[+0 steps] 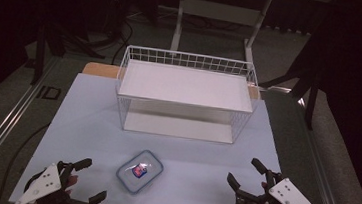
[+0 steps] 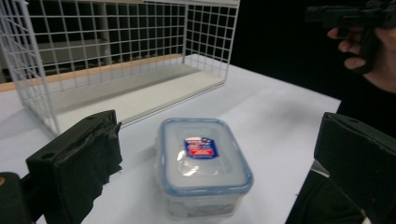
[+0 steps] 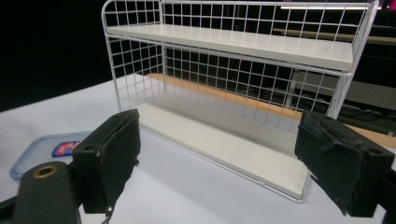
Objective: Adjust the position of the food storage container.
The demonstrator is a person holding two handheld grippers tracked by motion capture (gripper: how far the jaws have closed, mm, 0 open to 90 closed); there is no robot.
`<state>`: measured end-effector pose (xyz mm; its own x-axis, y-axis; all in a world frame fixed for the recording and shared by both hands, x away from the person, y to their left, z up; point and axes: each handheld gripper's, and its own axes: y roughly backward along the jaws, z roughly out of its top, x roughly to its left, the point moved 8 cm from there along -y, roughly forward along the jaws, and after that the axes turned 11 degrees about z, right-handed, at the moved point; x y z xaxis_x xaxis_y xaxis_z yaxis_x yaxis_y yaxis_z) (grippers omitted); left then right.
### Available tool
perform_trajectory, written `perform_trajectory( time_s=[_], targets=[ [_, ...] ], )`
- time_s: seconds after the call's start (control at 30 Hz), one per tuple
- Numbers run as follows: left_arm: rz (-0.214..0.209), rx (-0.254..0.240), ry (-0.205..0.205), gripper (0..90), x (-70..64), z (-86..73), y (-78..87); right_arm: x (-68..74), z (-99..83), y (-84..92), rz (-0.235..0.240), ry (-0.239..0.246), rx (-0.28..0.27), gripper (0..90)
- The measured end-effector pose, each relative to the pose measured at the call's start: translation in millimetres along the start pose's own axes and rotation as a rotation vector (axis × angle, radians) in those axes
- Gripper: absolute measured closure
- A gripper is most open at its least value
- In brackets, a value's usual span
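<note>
Left claw (image 1: 85, 179): jaws spread, empty, just beside lidded container (image 1: 139, 171) on worktop (image 1: 87, 118), front-centre. Wire rack (image 1: 185, 98) behind: both shelves bare. Right claw (image 1: 245, 177): jaws spread, empty, well apart from container. Judged: nothing grasped yet; pick-up & placement outstanding.

The lidded container (image 1: 139, 171) sits on the table (image 1: 87, 118), before the wire shelf (image 1: 185, 93).

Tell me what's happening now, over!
Left claw open, right claw open, both empty. Clear plastic lidded box sits untouched between them on the table. White wire shelf rack stands behind; nothing blocks.
</note>
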<state>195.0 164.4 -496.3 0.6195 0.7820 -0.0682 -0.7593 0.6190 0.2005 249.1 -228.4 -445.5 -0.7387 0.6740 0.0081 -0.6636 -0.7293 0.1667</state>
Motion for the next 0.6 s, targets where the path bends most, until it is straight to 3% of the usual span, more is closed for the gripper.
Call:
perform_trajectory(
  time_s=[0.1,0.23,0.27,0.3,0.33,0.37,0.43,0.47,0.53,0.6],
  targets=[
    [-0.027,-0.020,0.017,1.4,-2.4,7.4,1.8,0.9,4.2,0.2,0.003,-0.001,-0.007,13.6],
    [-0.031,-0.010,-0.014,1.4,-4.7,13.7,0.3,1.1,7.0,0.6,0.005,-0.017,-0.015,13.5],
    [-0.052,0.041,-0.028,1.4,-6.9,12.1,-1.9,1.0,7.1,0.4,0.001,-0.014,-0.011,13.5],
    [-0.052,0.041,-0.028,1.4,-6.9,12.1,-1.9,1.4,7.3,0.0,0.004,-0.012,-0.012,13.5],
    [-0.022,0.108,-0.050,1.3,-7.0,5.7,-4.2,2.0,7.3,-0.7,0.007,-0.011,-0.010,13.5],
    [-0.051,0.123,-0.049,1.3,-8.4,2.9,-4.4,2.2,7.2,-1.1,0.006,-0.010,-0.008,13.5],
    [-0.060,0.146,-0.030,1.4,-8.6,-0.3,-5.8,3.3,7.1,-2.4,0.016,-0.008,-0.008,13.5],
    [-0.073,0.199,-0.025,1.4,-9.4,-8.8,-9.2,3.8,7.0,-2.8,0.016,-0.007,-0.008,13.5],
    [-0.077,0.221,-0.038,1.8,-9.7,-12.4,-10.1,5.5,7.1,-3.5,0.030,-0.006,-0.008,13.5],
    [-0.085,0.249,-0.055,10.6,-9.8,-20.4,-10.8,6.7,6.8,-4.3,0.034,-0.001,-0.007,13.5]
  ],
)
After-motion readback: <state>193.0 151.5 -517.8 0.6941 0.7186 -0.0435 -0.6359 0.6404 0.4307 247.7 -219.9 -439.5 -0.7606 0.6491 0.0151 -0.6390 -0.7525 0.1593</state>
